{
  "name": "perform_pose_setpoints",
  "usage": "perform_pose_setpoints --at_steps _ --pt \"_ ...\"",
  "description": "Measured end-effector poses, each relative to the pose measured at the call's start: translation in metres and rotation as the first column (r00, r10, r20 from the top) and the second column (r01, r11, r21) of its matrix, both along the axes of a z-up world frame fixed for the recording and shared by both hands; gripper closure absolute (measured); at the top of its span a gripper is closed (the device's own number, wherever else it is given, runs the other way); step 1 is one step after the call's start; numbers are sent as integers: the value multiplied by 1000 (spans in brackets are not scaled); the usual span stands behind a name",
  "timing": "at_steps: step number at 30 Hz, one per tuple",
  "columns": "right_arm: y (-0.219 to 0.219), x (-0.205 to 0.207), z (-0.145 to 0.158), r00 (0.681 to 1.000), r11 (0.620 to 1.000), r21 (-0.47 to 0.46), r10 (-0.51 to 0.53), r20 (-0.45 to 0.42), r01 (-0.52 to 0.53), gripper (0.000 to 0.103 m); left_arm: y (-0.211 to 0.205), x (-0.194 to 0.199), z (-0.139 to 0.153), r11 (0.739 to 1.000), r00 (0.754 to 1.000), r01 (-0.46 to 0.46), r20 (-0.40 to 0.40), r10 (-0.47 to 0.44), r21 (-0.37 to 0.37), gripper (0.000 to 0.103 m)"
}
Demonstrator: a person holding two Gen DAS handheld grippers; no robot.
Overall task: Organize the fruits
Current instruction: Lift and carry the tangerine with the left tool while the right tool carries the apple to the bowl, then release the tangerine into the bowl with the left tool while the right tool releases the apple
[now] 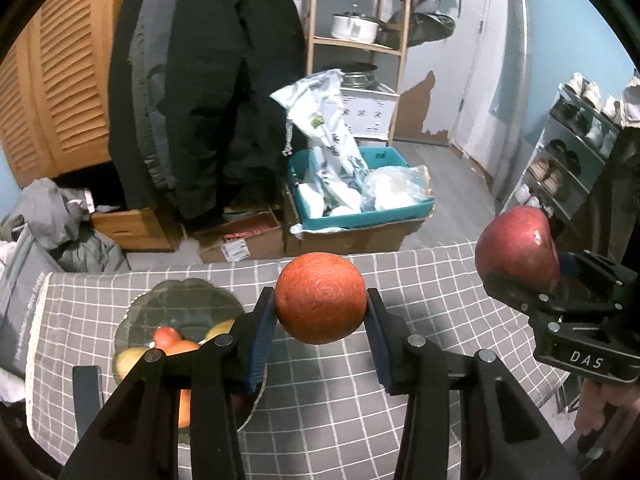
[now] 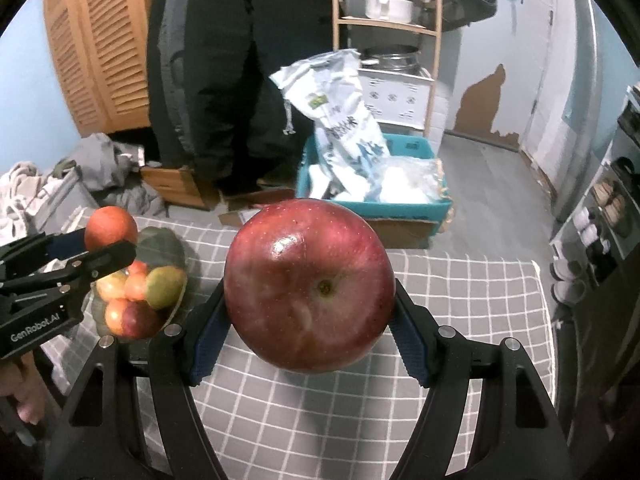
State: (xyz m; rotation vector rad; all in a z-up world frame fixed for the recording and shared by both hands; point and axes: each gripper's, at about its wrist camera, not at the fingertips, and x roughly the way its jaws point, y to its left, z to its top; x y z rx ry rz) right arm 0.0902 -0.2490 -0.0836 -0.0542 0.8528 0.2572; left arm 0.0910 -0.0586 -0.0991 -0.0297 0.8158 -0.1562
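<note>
Jaws of the left gripper (image 1: 321,312) clamped on an orange (image 1: 321,298), blue pads pressing both flanks; fruit held clear above the table. Jaws of the right gripper (image 2: 311,312) set wider, closed on a large red apple (image 2: 310,284), pads against its sides, one dimpled end of the fruit facing the camera.

Both fruits are off the surface, over a table covered in a grey checked cloth (image 1: 360,400).

Glass bowl (image 1: 188,300) sits on the cloth at the left side, below and left of the held orange. Inside it: several fruits (image 2: 136,296) piled together, reddish, orange and yellow-green; exact kinds hard to tell.

From the left wrist view the apple appears at the right edge, level with the orange and well apart from it. From the right wrist view the orange hangs near the bowl's far rim.

Beyond the table: teal crate (image 1: 360,208) stuffed with plastic bags.
</note>
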Motion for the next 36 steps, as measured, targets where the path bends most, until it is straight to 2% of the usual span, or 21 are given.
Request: perform_pose_setpoints --at_steps 22,29,36 --pt "104 30 -12 989 989 37 142 -43 -140 29 114 -1 -18 983 983 -181 -34 180 -18 59" --pt "142 45 -30 978 981 51 191 -82 -188 29 143 10 -34 976 974 -215 -77 211 -39 59" --pt "175 62 -54 965 972 59 231 -124 -225 29 171 21 -64 965 958 -261 -138 253 -41 59"
